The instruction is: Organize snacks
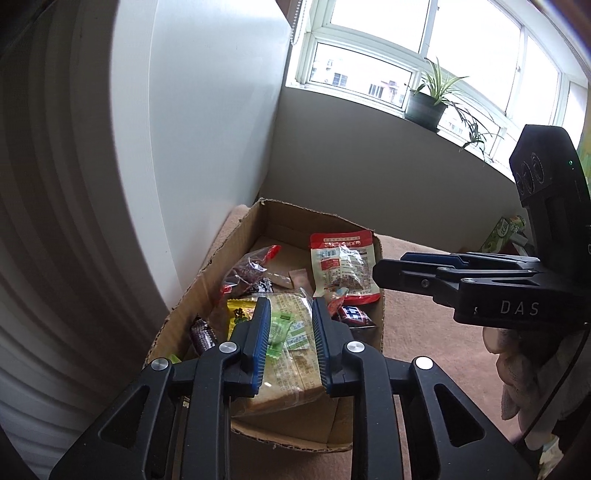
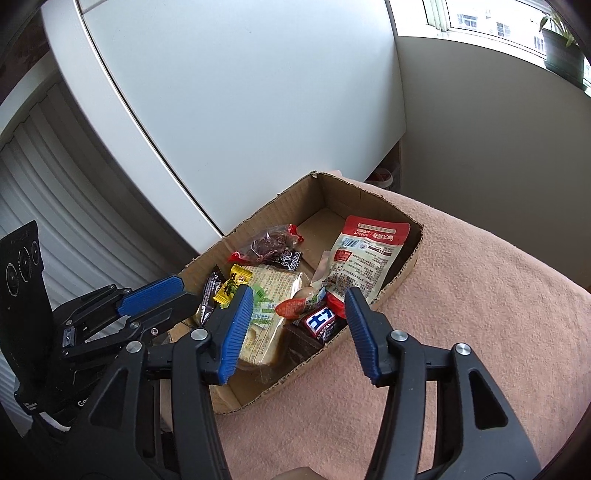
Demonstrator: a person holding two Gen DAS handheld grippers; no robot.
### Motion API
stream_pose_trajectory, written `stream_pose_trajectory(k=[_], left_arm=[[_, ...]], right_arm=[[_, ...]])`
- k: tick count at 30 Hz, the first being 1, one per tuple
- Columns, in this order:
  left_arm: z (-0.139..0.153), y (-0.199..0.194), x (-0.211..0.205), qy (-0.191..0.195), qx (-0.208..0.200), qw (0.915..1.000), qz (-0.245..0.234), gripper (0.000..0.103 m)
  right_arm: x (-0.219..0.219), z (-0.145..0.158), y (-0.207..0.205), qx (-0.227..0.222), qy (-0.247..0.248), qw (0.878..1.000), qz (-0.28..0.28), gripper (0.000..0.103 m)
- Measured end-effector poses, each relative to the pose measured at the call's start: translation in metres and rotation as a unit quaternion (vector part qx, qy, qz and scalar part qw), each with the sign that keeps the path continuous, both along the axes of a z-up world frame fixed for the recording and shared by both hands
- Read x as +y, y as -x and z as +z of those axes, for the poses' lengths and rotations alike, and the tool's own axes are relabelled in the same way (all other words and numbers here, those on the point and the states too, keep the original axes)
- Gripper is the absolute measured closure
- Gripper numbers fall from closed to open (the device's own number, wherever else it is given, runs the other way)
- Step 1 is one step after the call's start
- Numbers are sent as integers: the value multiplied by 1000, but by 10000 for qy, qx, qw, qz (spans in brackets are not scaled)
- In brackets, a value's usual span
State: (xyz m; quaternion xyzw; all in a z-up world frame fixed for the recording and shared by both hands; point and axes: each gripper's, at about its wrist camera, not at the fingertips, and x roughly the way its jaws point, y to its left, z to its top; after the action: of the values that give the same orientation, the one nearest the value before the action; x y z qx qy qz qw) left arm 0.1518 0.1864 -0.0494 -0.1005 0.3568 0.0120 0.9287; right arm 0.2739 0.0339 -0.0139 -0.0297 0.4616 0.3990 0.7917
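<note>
Both grippers, left gripper (image 1: 290,325) and right gripper (image 2: 299,325), hung empty with jaws apart over the cardboard box (image 2: 258,218) of snacks, apparently between drops, needing another snack fetched next.

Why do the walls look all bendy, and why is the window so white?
Left wrist view: the fisheye lens curves the white cabinet edges, and daylight washes the window out white. Right wrist view: the same bending at the edges, but the cardboard box and its snacks look sharp and evenly lit, with no glare.
</note>
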Motion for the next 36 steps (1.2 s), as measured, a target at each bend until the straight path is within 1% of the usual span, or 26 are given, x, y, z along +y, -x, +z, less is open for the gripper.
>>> stream_pose_trajectory(k=[1,2,5,7,8,9,10,12,14,16,17,20,22,24,31,34,36], left_arm=[[1,3,-1,5,-2,10000,9,79],[3,6,-3,3,-9,10000,12,75],[8,17,-10,-97,-63,9999,22,73],[12,26,-15,-145,-97,9998,45,69],[15,31,-17,-160,-130,9998,73,58],[17,36,-19,-181,-163,9996,115,44],[19,42,-22,-204,-207,9995,150,41],[23,50,-27,-255,-266,9992,177,40],[26,59,-31,-318,-314,9987,241,40],[27,67,-34,-298,-340,9985,305,37],[28,71,-36,-288,-347,9984,332,34],[30,82,-43,-379,-388,9975,443,33],[31,92,-47,-423,-436,9967,544,30],[33,101,-50,-439,-513,9957,639,24],[35,131,-63,-576,-661,9913,983,23],[38,140,-68,-682,-708,9879,1196,22],[38,144,-69,-664,-714,9871,1268,22]], right_arm=[[-2,1,3,-21,5,10000,-7,49],[-5,3,6,-51,12,10000,-12,49],[-12,9,17,-193,42,9998,-39,48],[-19,14,26,-258,2,9997,-46,40],[-22,16,31,-302,-24,9995,-53,39],[-25,19,36,-353,-38,9994,-57,38],[-28,21,41,-410,-42,9991,-58,38],[-34,25,52,-531,-51,9986,-68,37],[-39,28,63,-656,-65,9978,-86,33],[-47,31,73,-772,-124,9968,-147,25],[-50,32,78,-822,-149,9963,-186,24],[-63,36,92,-959,-224,9947,-304,19],[-72,37,101,-1055,-252,9933,-388,11],[-79,38,112,-1203,-231,9913,-483,8],[-95,37,152,-1774,152,9813,-737,4],[-98,35,167,-1961,335,9768,-788,4],[-99,34,175,-2023,396,9751,-815,4]])
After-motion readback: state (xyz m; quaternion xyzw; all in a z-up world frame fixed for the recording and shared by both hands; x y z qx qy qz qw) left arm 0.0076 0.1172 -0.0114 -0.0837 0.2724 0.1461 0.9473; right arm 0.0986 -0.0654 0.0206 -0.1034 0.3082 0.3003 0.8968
